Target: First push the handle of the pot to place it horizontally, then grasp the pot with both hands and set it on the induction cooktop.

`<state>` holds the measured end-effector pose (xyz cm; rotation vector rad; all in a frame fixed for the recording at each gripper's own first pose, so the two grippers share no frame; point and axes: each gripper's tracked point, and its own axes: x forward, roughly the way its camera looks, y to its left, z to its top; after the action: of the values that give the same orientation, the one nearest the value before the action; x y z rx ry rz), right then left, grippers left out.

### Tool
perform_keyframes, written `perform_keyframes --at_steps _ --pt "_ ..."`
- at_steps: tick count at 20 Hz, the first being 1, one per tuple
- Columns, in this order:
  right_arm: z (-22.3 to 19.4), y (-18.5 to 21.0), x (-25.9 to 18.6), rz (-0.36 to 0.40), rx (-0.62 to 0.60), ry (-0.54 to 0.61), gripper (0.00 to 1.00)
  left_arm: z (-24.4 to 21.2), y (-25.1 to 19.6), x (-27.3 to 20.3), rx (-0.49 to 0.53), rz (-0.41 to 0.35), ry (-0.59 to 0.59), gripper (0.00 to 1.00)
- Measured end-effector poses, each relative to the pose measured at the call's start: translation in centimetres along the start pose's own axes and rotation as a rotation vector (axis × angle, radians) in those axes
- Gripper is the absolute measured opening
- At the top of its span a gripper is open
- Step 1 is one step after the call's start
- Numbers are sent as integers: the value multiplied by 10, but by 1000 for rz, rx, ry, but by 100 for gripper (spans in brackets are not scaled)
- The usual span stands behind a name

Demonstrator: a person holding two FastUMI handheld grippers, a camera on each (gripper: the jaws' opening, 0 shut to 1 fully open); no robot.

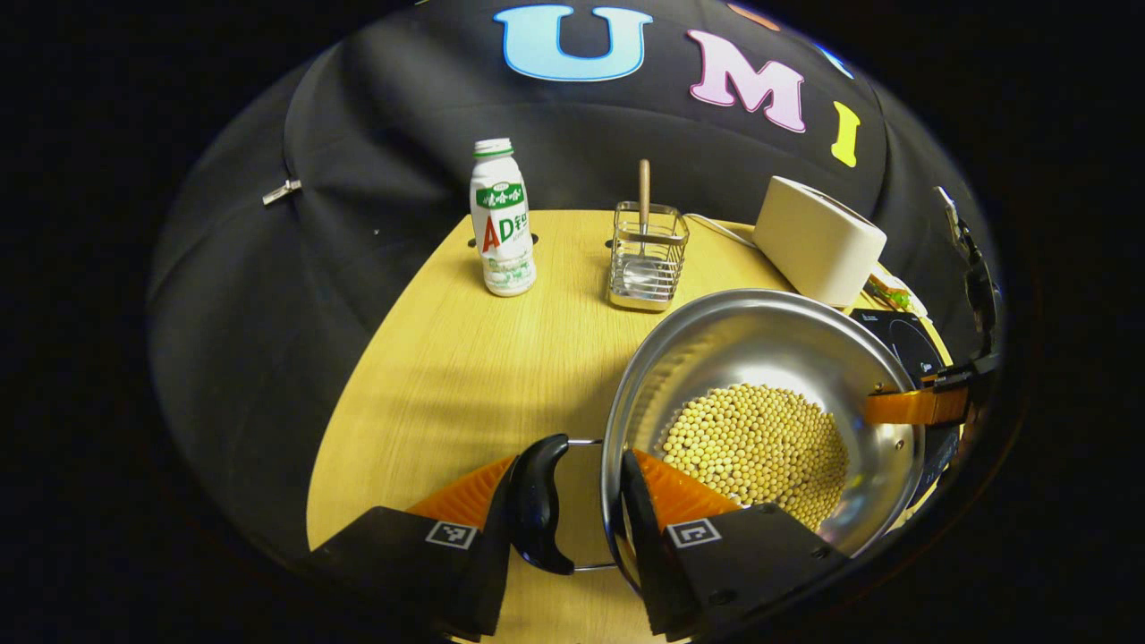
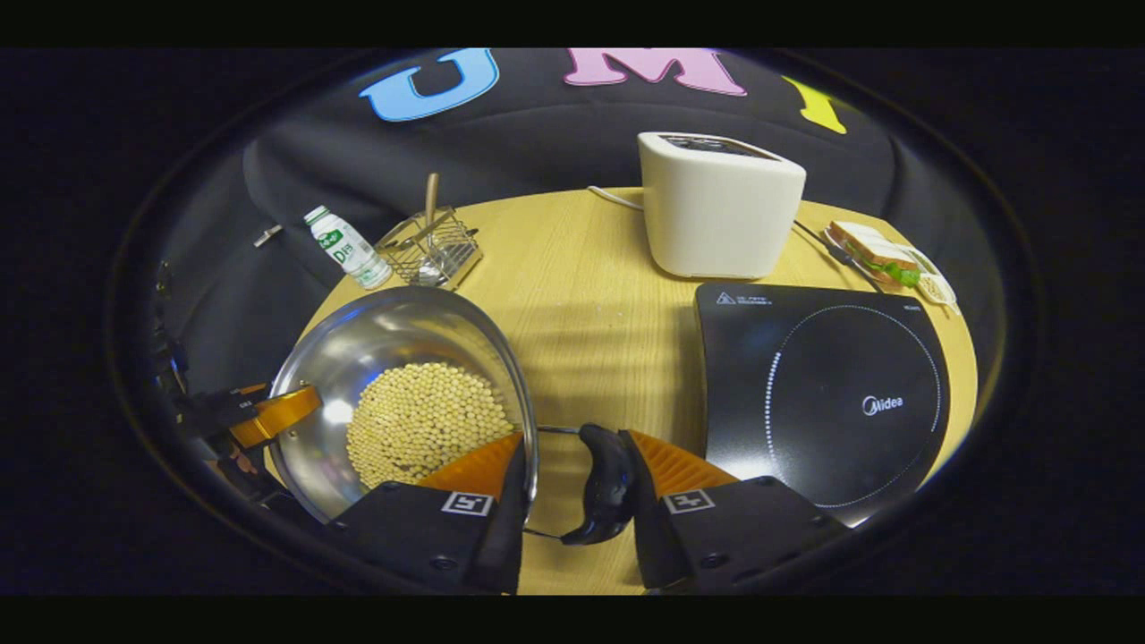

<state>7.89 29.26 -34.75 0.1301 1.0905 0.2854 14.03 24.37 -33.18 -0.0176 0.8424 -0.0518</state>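
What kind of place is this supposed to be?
Likely a mock kitchen set up in a booth: a wooden table holds an induction cooktop, a toaster and a pot of beans.

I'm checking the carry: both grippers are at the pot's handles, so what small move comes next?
Probably lift the pot slightly and carry it toward the induction cooktop. Left gripper and right gripper each straddle a side handle and rim, and the cooktop beside the pot looks bare.

Left tool and right tool each hold their two fingers parted, facing one another from opposite sides.
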Motion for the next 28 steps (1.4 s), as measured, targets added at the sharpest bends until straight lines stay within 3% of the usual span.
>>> perform_keyframes --at_steps 11,28 --pt "20 -48 -75 31 4 18 53 33 -63 -67 2 12 12 62" --pt "36 -208 -124 -52 56 15 54 61 -227 -52 46 -97 32 62"
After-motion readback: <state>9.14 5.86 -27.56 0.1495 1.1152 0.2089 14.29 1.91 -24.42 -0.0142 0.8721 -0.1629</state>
